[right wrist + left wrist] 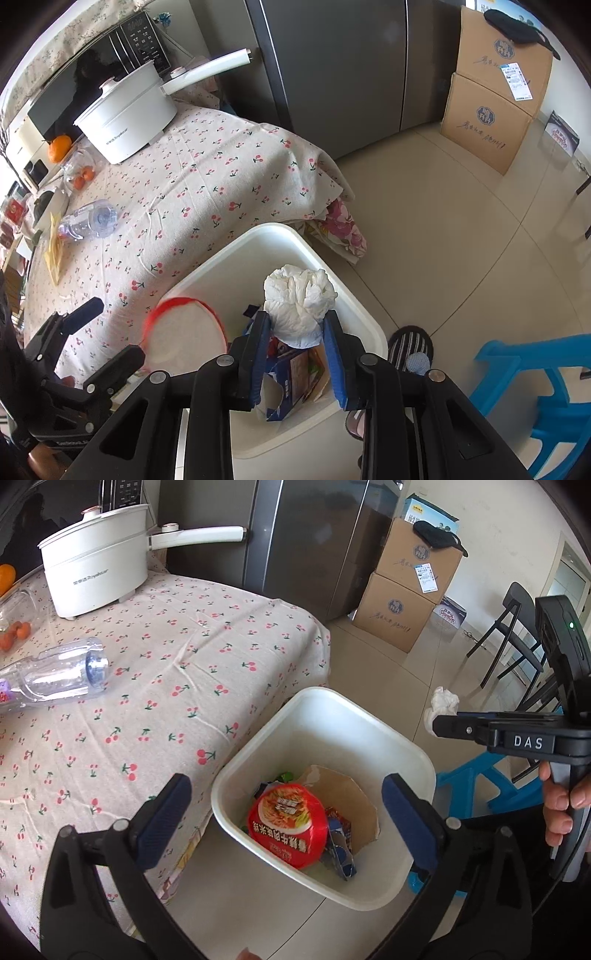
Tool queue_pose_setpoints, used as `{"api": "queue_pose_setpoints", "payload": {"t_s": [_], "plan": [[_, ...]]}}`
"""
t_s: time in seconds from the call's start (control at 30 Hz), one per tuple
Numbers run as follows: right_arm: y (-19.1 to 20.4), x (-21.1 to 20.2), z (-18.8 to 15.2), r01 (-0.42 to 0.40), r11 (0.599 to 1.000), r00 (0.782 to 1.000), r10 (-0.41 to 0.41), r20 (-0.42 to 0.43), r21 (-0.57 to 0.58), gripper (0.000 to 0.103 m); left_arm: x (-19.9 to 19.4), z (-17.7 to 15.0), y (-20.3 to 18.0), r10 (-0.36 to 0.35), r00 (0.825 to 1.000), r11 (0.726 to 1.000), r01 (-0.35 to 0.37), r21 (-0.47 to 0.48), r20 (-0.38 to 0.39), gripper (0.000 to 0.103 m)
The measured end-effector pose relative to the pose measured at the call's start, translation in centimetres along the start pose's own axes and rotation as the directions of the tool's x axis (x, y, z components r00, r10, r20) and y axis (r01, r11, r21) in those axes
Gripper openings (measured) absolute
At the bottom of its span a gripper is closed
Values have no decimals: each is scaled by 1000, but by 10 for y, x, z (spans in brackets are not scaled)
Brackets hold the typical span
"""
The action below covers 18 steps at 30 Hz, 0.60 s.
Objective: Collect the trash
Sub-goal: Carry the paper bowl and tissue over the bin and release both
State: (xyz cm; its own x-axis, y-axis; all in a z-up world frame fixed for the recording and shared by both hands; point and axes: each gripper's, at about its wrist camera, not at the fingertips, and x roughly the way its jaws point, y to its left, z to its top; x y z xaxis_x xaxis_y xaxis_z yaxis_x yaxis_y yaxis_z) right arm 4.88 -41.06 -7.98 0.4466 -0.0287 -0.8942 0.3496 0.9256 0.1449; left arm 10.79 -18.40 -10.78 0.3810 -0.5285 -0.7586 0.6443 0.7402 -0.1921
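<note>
A white trash bin [321,716] stands on the floor beside the table; it also shows in the right wrist view [354,314]. Inside lie a red noodle bowl [288,823], brown cardboard [351,797] and a blue carton [340,845]. My left gripper [286,805] is open and empty above the bin. My right gripper [297,328] is shut on a crumpled white tissue [299,295] held over the bin; the tissue shows in the left wrist view [441,701] too. A clear plastic bottle [55,675] lies on the cherry-print tablecloth [166,686].
A white electric pot [96,568] stands at the table's back, with oranges [59,147] near it. A grey fridge [306,535] and stacked cardboard boxes [406,587] stand behind. A blue stool [535,398] and a black chair [513,635] are to the right.
</note>
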Motion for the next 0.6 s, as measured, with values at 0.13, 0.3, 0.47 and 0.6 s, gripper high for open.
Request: {"api": "queue_pose_setpoints", "payload": {"t_s": [0.13, 0.3, 0.47, 0.6], "plan": [[6, 6, -2, 4, 1000, 1000, -5, -18, -26, 31, -6, -5, 5, 68, 998, 998, -68, 14, 2, 102], [14, 12, -3, 4, 999, 999, -6, -40, -49, 32, -11, -13, 12, 127, 992, 991, -126, 37, -26, 103], [22, 16, -3, -29, 997, 998, 24, -64, -66, 39, -18, -20, 18, 154, 987, 988, -153, 38, -37, 103], [31, 14, -5, -25, 996, 999, 20, -49, -86, 80, -23, -22, 23, 177, 983, 984, -176, 34, -41, 103]]}}
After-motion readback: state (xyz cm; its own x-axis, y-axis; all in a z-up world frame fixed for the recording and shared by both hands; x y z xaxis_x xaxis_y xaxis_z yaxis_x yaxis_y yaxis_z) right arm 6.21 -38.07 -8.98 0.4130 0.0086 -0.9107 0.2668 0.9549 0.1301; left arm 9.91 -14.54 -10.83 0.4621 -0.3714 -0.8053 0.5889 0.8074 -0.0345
